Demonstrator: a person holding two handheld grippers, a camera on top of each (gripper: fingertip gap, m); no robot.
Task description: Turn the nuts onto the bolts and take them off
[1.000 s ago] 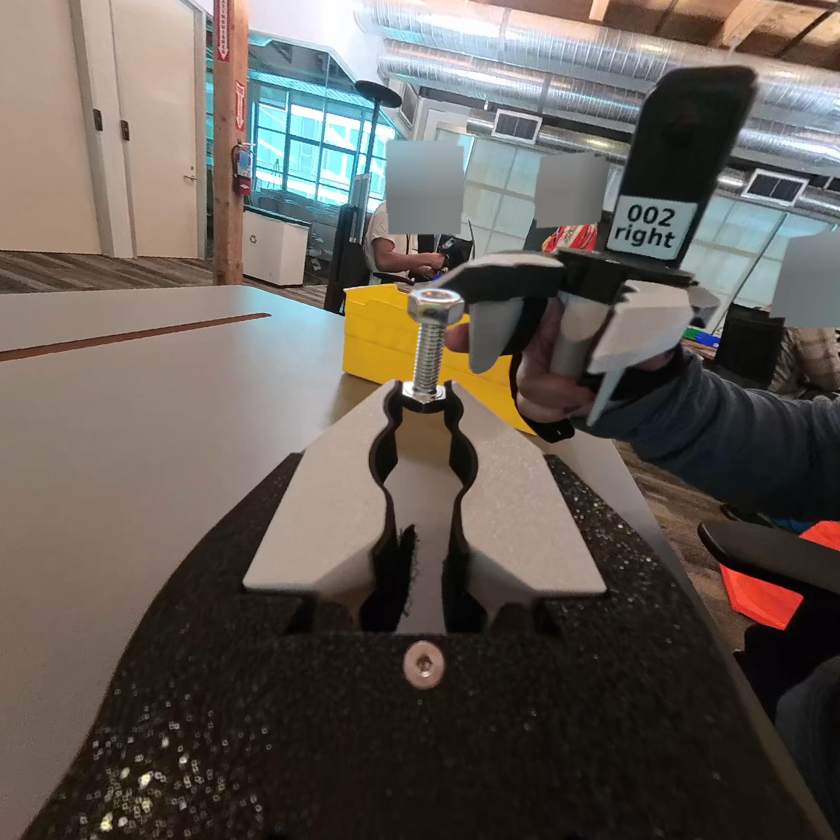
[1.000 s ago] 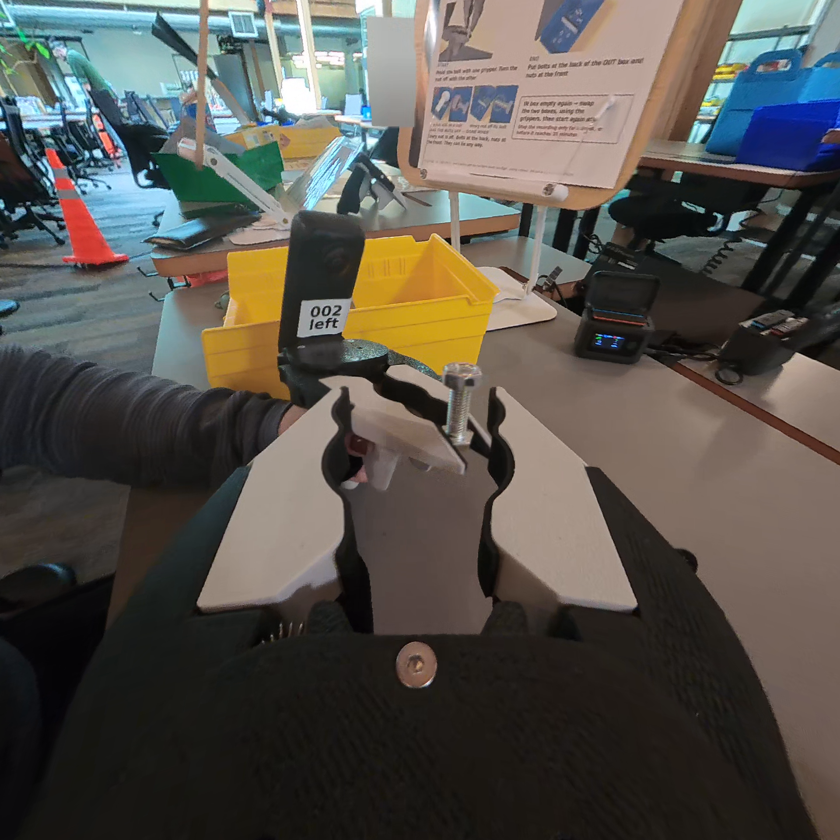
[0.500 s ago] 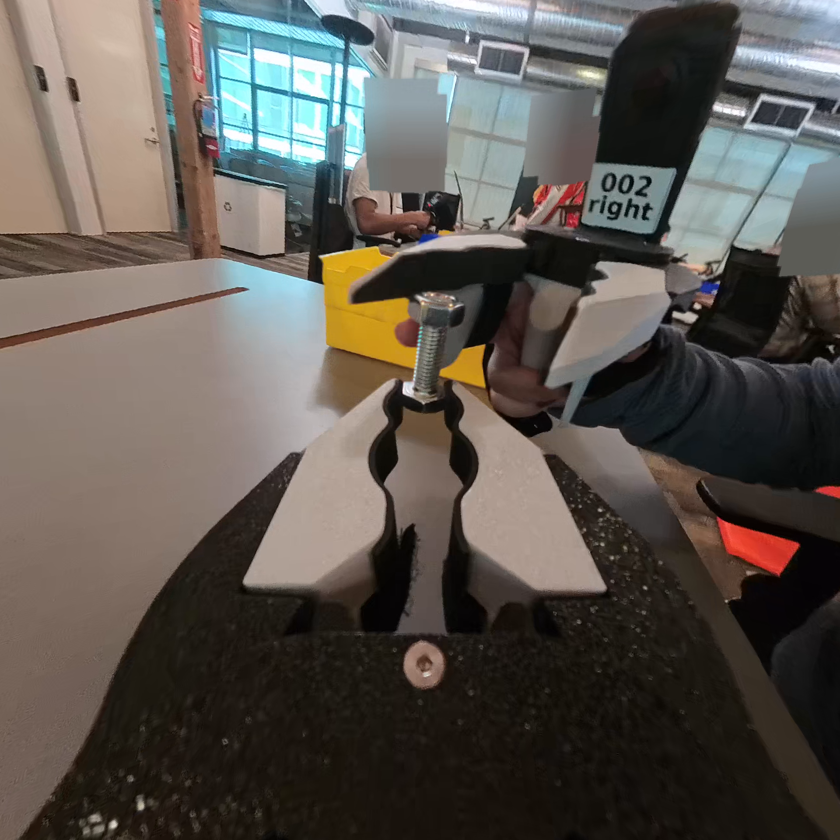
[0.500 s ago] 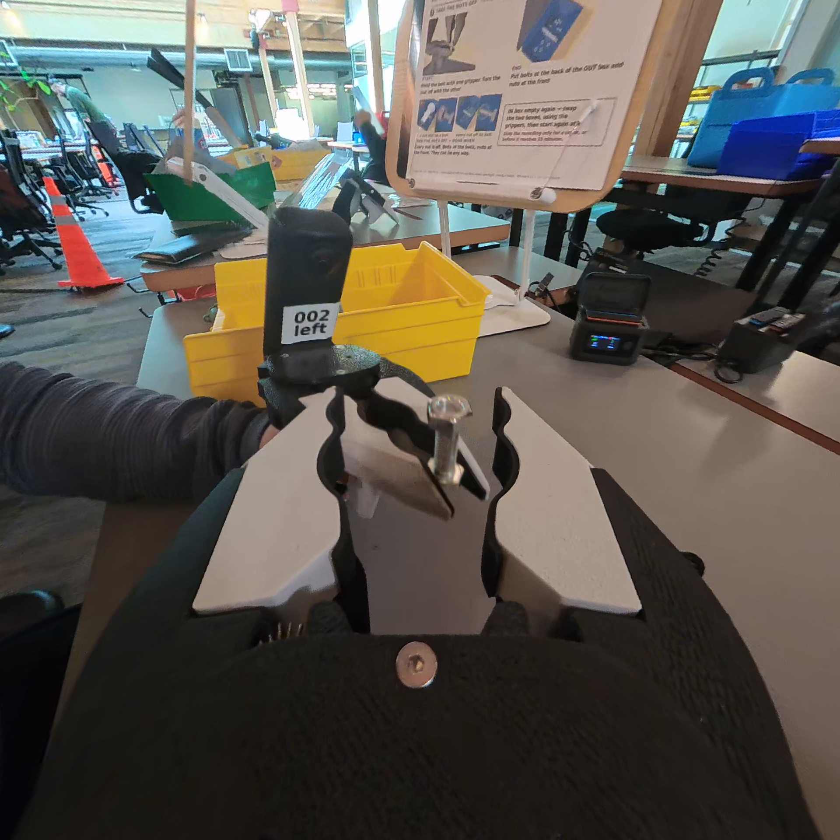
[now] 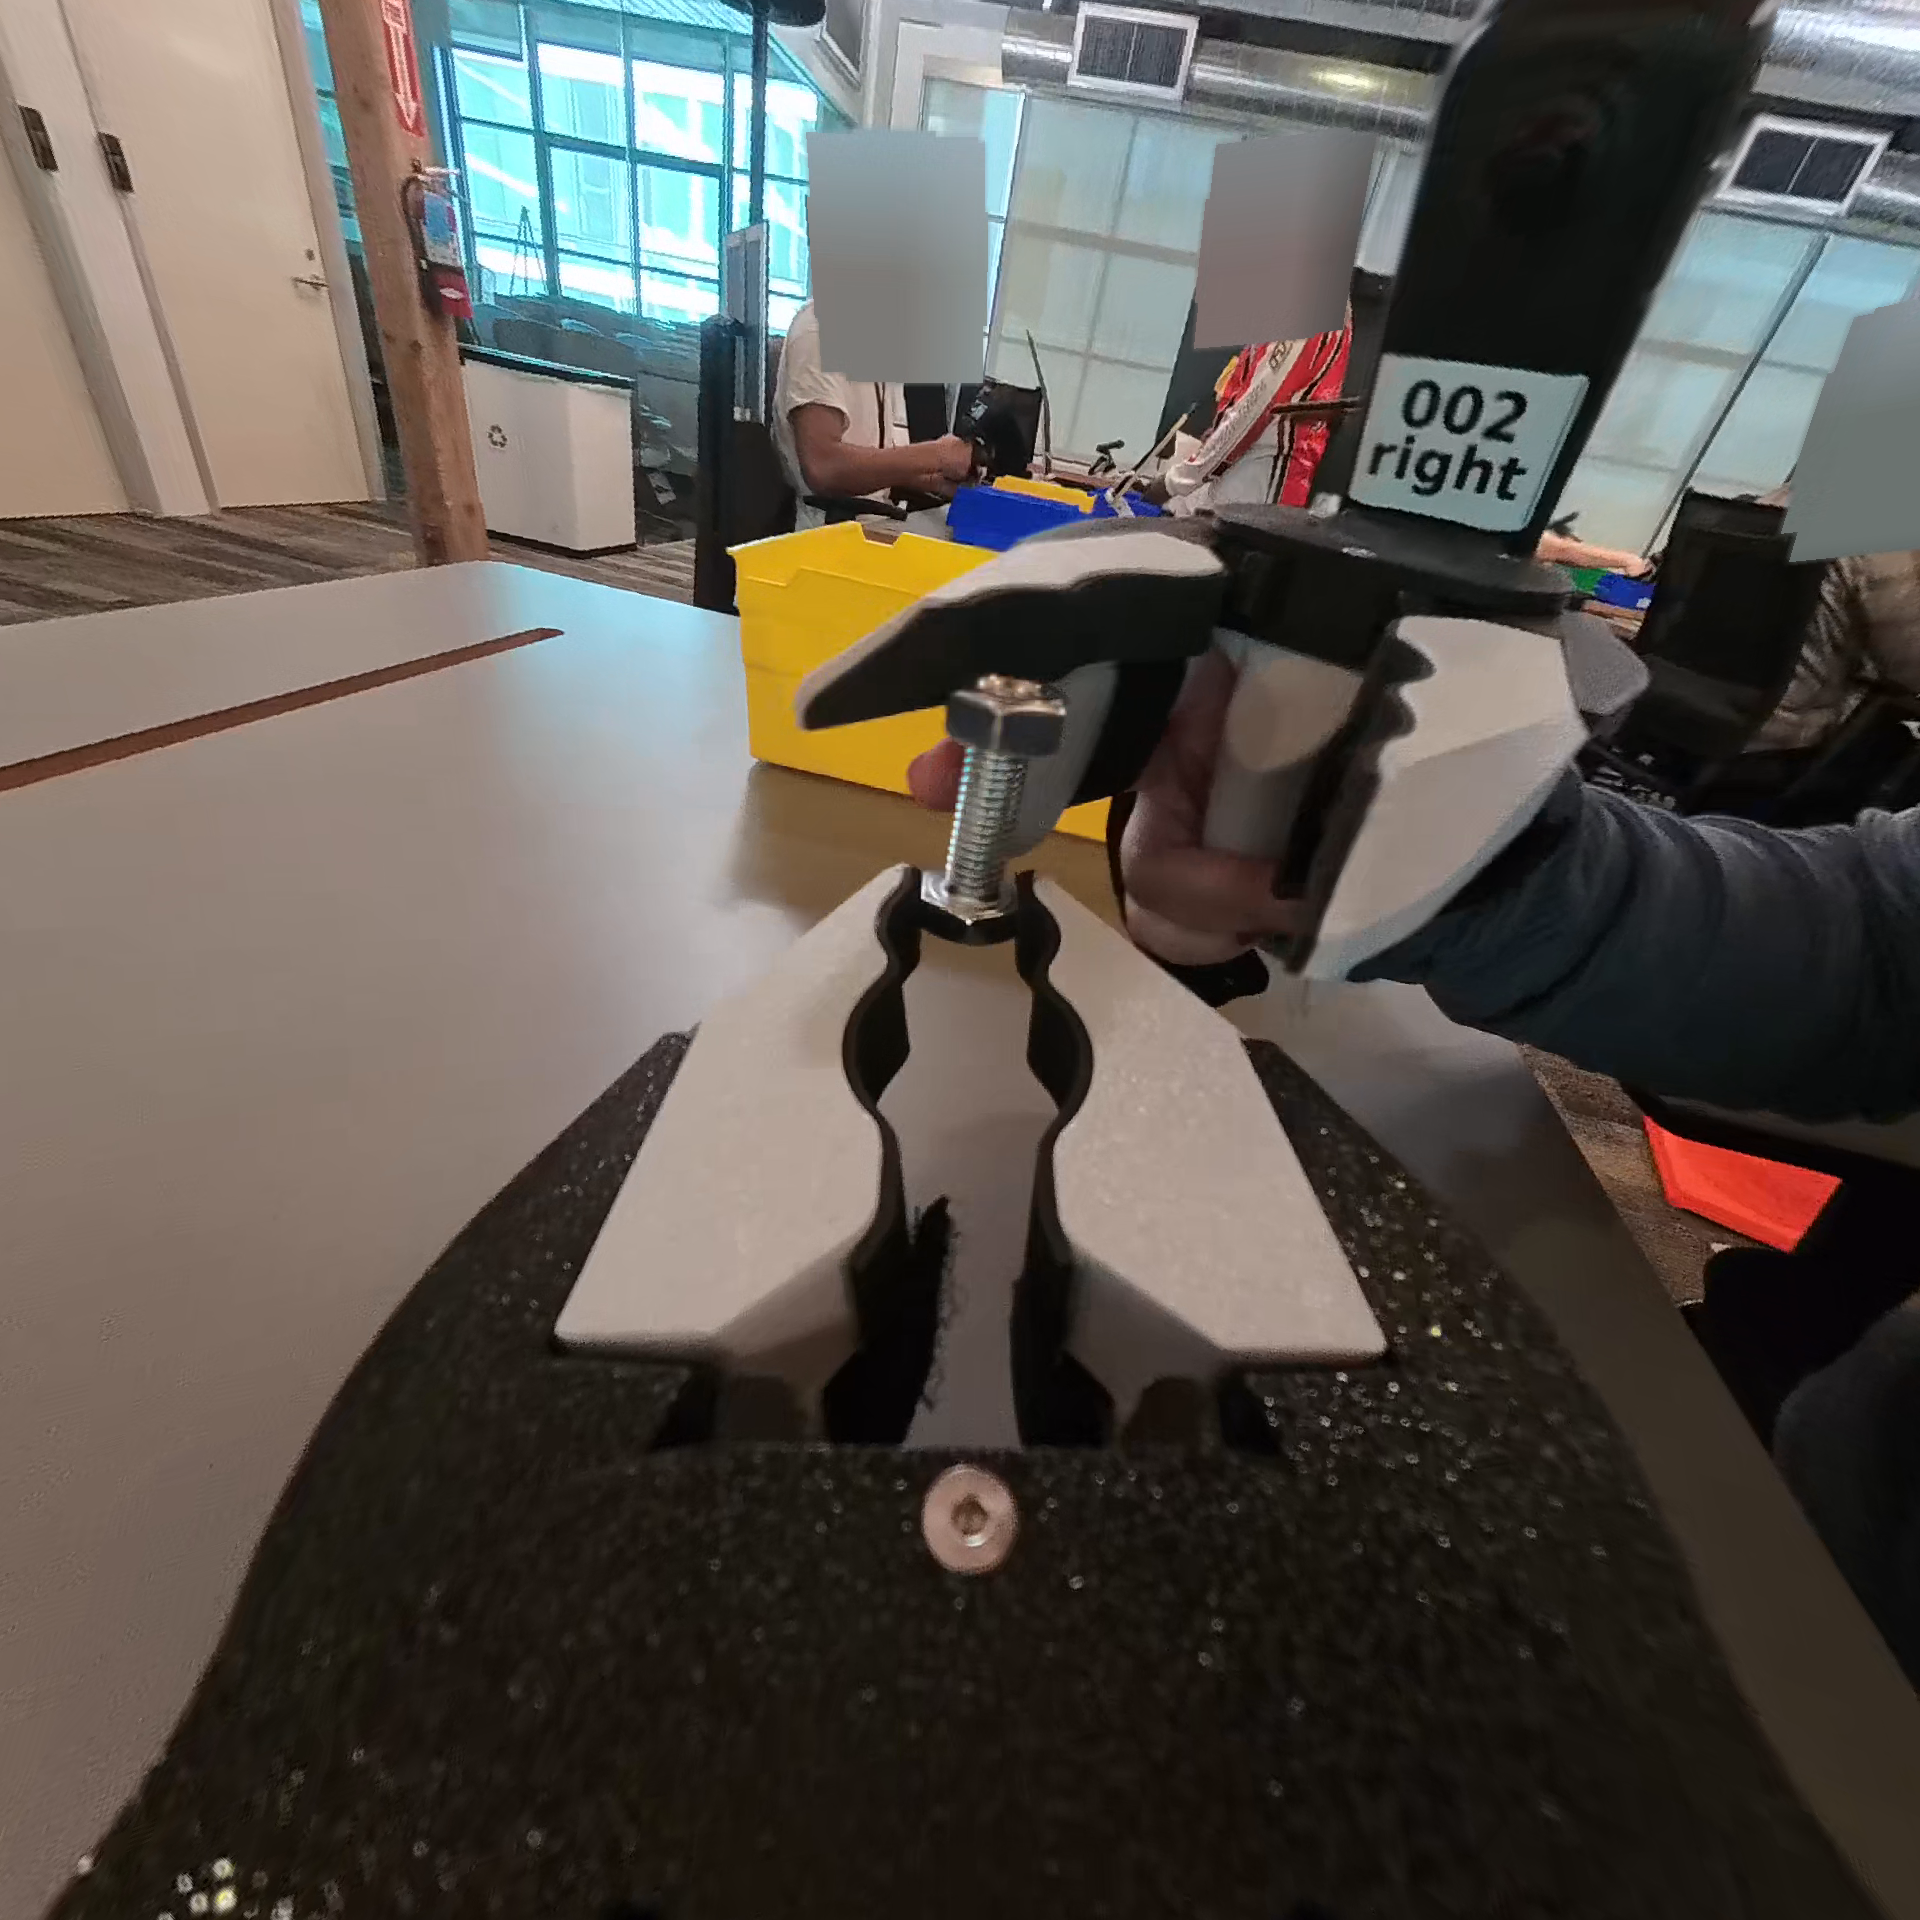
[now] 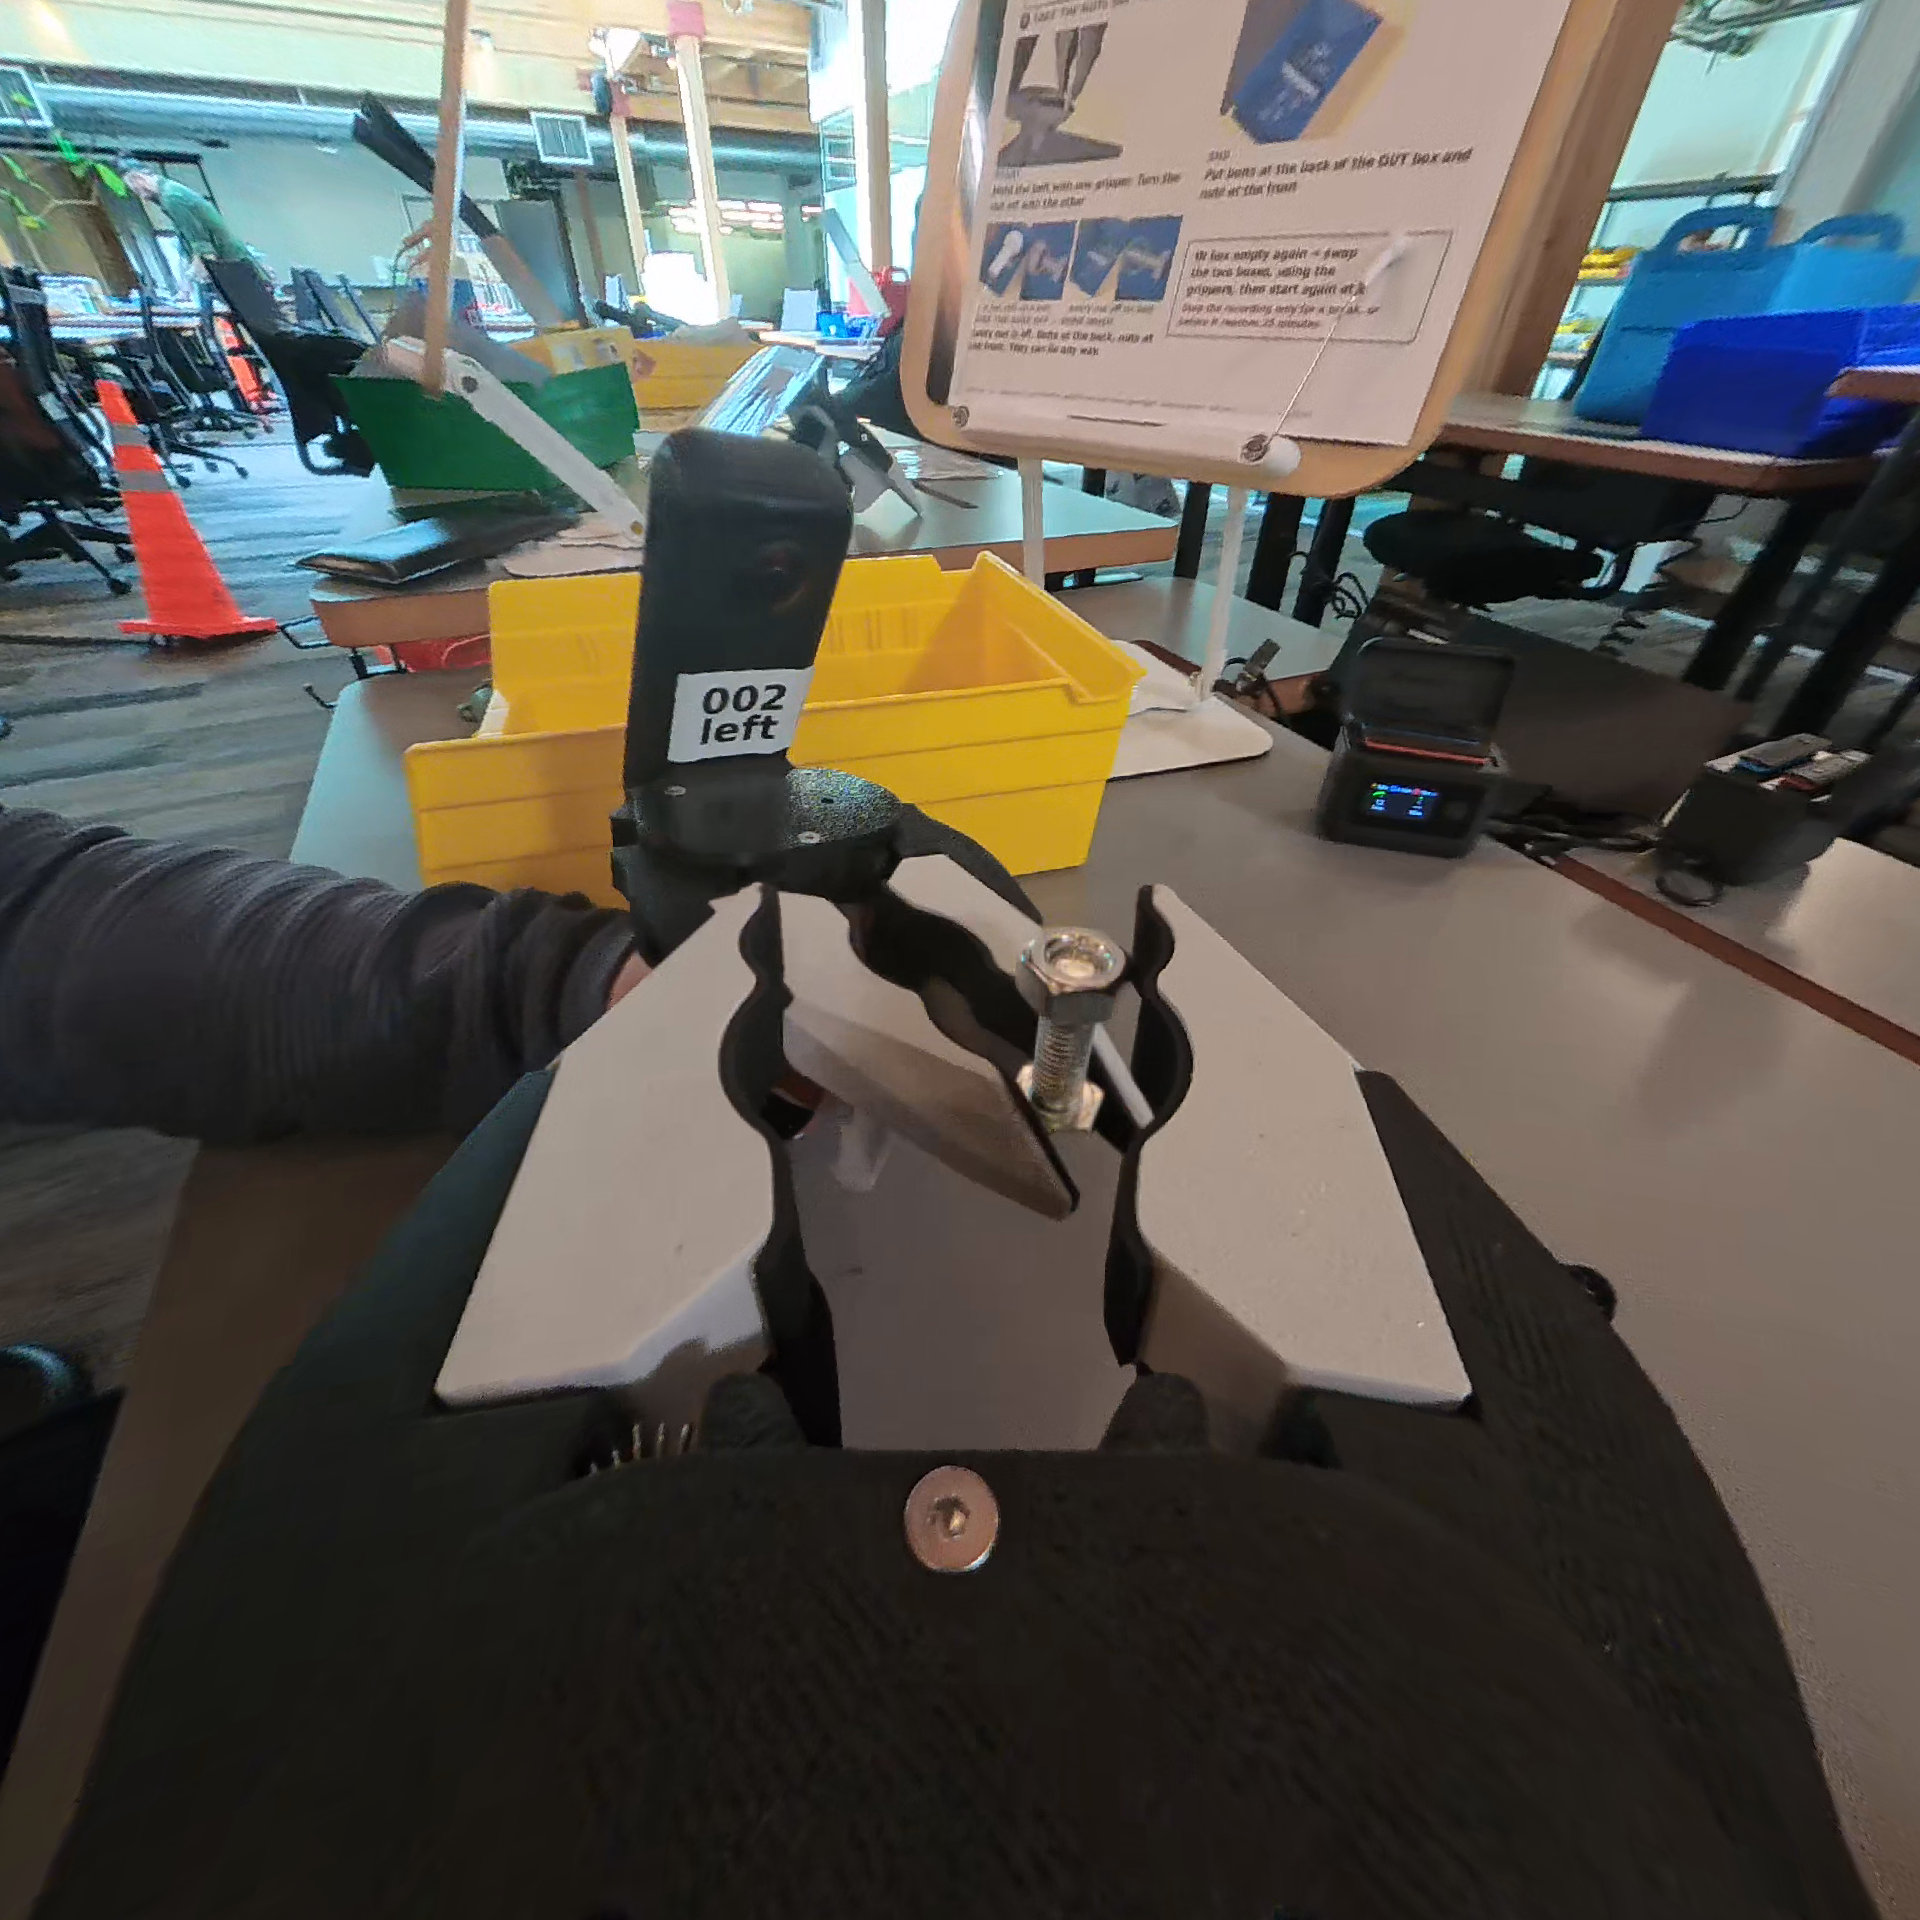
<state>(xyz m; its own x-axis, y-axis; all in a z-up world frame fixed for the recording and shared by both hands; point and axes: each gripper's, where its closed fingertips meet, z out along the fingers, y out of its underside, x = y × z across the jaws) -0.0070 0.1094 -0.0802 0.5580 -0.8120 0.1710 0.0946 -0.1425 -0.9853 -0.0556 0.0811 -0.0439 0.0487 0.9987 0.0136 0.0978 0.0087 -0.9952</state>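
Observation:
My left gripper is shut on a hex nut at its fingertips. A silver bolt stands upright from the nut, head on top, above the grey table. My right gripper is open. The bolt head sits between its fingers, close to the right finger; I cannot tell if they touch. In the right wrist view the left gripper reaches in from the left, held by a dark-sleeved arm. The right gripper's upper finger hangs over the bolt head in the left wrist view.
A yellow bin stands on the table just behind the grippers. An instruction board on a white stand is behind it. Two small black devices with cables lie at the right. The table edge runs close on the right. Left tips to right tips: about 6 cm.
The right gripper, still open, has moved forward and down, so the bolt head now lies between its fingers. The left gripper has kept its hold on the nut.

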